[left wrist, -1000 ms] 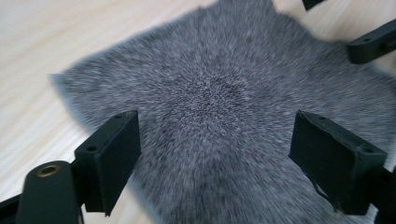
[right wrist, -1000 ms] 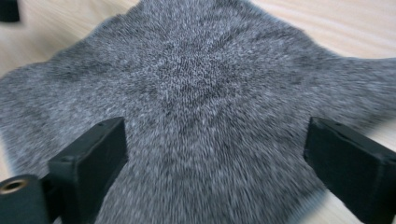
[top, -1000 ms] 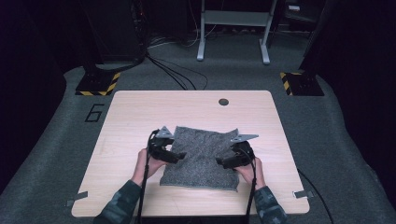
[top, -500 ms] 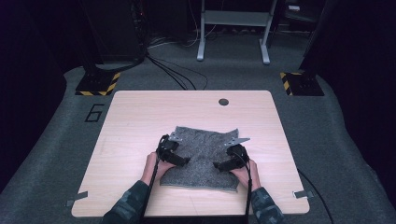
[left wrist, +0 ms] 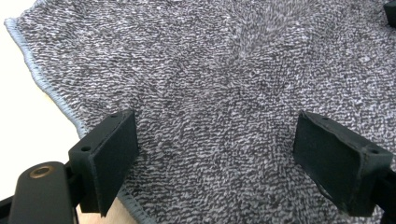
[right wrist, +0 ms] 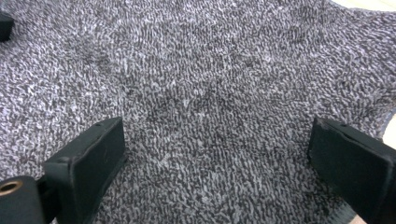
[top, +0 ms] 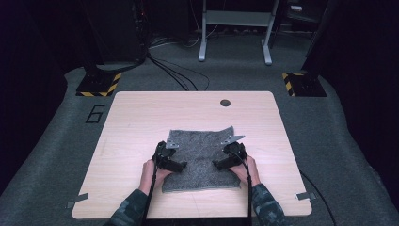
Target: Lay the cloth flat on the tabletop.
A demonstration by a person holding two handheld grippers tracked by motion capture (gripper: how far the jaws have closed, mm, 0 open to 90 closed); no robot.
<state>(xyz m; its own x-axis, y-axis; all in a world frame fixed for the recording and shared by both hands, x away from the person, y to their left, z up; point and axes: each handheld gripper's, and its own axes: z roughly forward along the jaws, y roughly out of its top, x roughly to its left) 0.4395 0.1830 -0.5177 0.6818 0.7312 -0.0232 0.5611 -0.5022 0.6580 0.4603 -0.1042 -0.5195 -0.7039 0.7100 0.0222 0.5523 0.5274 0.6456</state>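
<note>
Cloth on the table, my tongs over its two sides.

The cloth [top: 200, 157] lies on the table [top: 136, 122], at its middle and toward my edge, with bare board to the left, right and behind it. My left gripper [top: 175, 165] sits over the cloth's left part, my right gripper [top: 220, 164] over its right part, the two pointing inward at each other with cloth between them. In the left gripper view the cloth's edge runs just left of my jaws, table beyond it. A hole [top: 225, 102] lies in the table behind the cloth, toward the far edge, right of middle.
</note>
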